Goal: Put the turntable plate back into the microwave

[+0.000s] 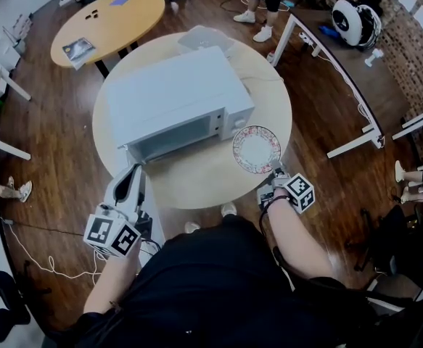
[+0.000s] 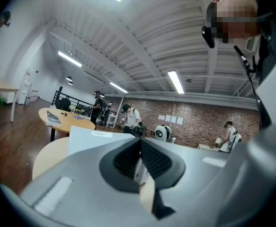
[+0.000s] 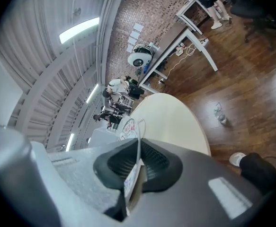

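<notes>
— White china with a red pattern: where is the plate (image 1: 256,149)?

— Over the right side of the table (image 1: 196,187), held by its near rim in the right gripper (image 3: 138,150). Those jaws are pressed onto the rim, almost closed, and the plate stands out ahead of them.

— Which way is the microwave (image 1: 171,93) from it?

— To the plate's left. The plate hangs just beside the front right corner, by the control panel. So the mouth lies leftward and then away from the person. I judge the coming move to be a sideways carry along the front, then a push inward. The plate is round, so no long axis matters. It lies near flat, face up, which should suit a low opening.

— And the left gripper (image 2: 138,148)?

— It is at the microwave's front left corner, pointing level at it. Its jaws stand almost together. A pale sliver shows in the gap and I cannot say what it is; it may be the door's edge.

— Is the door open, then?

— Hard to make out. In the head view the front reads pale inside a frame, and the left gripper covers that corner. The inside is hidden.
</notes>
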A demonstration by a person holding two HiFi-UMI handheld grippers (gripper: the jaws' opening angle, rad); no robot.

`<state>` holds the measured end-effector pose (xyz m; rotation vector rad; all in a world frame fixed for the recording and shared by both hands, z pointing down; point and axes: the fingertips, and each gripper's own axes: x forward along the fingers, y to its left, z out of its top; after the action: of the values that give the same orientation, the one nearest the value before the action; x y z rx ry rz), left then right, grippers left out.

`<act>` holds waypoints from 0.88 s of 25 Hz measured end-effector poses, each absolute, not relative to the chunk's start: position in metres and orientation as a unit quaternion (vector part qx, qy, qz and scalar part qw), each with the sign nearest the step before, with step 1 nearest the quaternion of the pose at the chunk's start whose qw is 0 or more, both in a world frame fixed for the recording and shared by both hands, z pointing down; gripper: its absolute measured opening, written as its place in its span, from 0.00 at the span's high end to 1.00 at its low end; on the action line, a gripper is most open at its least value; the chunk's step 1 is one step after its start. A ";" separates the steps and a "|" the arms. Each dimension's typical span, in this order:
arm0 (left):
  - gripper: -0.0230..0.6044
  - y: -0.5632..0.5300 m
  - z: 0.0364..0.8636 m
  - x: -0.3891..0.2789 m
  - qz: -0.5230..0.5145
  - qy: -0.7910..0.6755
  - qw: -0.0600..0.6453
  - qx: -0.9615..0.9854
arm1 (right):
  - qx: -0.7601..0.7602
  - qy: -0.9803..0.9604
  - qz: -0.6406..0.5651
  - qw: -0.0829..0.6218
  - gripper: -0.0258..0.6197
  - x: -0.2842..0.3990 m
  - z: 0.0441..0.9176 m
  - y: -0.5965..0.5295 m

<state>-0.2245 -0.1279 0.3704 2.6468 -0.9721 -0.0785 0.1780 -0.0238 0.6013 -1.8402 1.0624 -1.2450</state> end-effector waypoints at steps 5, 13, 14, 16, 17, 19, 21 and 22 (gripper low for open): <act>0.96 -0.129 0.370 -0.227 -0.032 -0.339 0.162 0.926 | -0.702 0.413 -0.482 0.325 0.93 0.169 0.601 -0.027; 0.96 -0.131 0.371 -0.231 -0.040 -0.340 0.165 0.925 | -0.693 0.424 -0.490 0.316 0.93 0.155 0.603 -0.033; 0.96 -0.131 0.371 -0.231 -0.041 -0.341 0.166 0.925 | -0.692 0.426 -0.491 0.315 0.93 0.153 0.603 -0.033; 0.96 -0.131 0.371 -0.232 -0.041 -0.342 0.166 0.924 | -0.690 0.428 -0.493 0.313 0.93 0.150 0.603 -0.034; 0.96 -0.130 0.371 -0.232 -0.041 -0.342 0.167 0.924 | -0.688 0.431 -0.494 0.312 0.93 0.147 0.603 -0.034; 0.96 -0.129 0.372 -0.233 -0.042 -0.343 0.167 0.924 | -0.685 0.435 -0.496 0.309 0.93 0.143 0.604 -0.035; 0.96 -0.128 0.373 -0.234 -0.043 -0.343 0.168 0.923 | -0.683 0.438 -0.498 0.307 0.93 0.139 0.605 -0.036; 0.96 -0.127 0.373 -0.235 -0.043 -0.344 0.168 0.923 | -0.682 0.440 -0.498 0.306 0.93 0.138 0.605 -0.036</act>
<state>-0.2351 -0.1268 0.3728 2.6251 -0.9775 -0.1225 0.1376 -0.0363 0.6054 -1.8040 1.1631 -1.3184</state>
